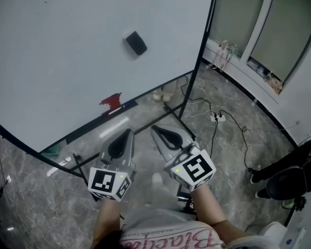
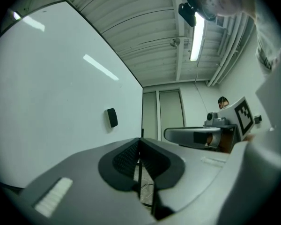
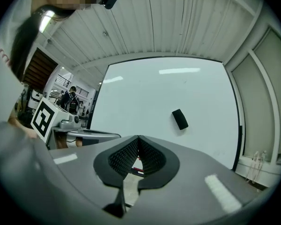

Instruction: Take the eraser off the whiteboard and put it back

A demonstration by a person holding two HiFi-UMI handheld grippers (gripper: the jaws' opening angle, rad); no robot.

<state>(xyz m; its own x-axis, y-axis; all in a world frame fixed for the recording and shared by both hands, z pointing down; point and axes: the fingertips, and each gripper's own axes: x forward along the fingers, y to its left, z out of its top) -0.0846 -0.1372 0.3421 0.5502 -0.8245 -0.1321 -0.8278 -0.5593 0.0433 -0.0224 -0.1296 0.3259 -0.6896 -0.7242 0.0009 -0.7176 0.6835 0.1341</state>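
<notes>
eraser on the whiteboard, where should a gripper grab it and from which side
Grip the eraser across its two long edges, coming straight at the face of the whiteboard. It is an oblong block lying flat on the board, tilted, so the jaws probably need rolling to match that slant. The right gripper is shut and must open first.

The eraser (image 1: 136,43) sits on the whiteboard (image 1: 57,51), right of its middle.
</notes>
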